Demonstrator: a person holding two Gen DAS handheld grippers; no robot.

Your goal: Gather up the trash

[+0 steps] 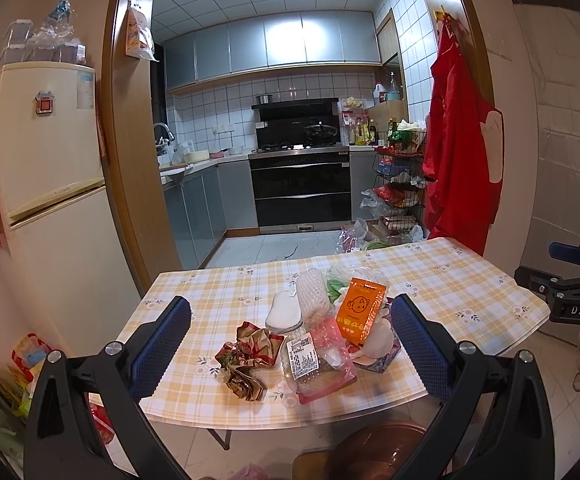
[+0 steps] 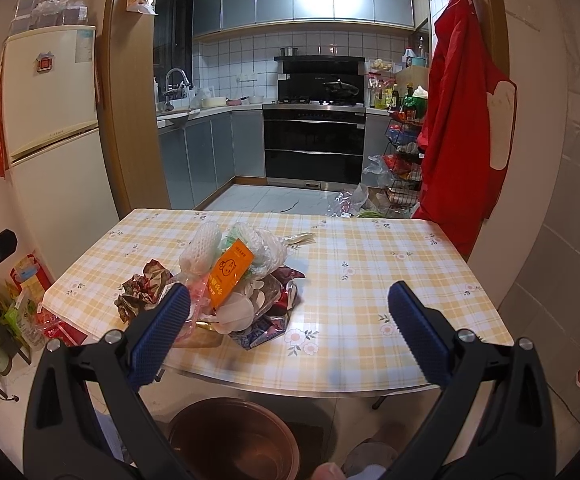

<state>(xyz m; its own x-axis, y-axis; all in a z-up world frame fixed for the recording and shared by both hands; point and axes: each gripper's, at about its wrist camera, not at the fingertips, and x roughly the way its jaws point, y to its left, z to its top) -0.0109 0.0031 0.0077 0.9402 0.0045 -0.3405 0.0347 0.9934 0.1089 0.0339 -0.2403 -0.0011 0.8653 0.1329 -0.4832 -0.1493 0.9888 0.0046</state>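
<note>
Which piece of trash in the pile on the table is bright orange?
The flat orange packet with a cartoon face, leaning upright in the middle of the pile. The crumpled wrapper is brownish, the foam net white.

The table (image 2: 370,280) wore a smooth, slightly glossy checked cloth, plastic-looking. On it lay a crumpled shiny foil wrapper (image 1: 246,360), a glossy orange packet (image 1: 360,310), white foam netting (image 2: 202,246) and clear crinkled plastic film (image 2: 270,248). Both grippers' pads (image 1: 162,344) looked blue, rubbery and ribbed. The near bowl (image 2: 234,440) gleamed like copper-toned metal.
</note>
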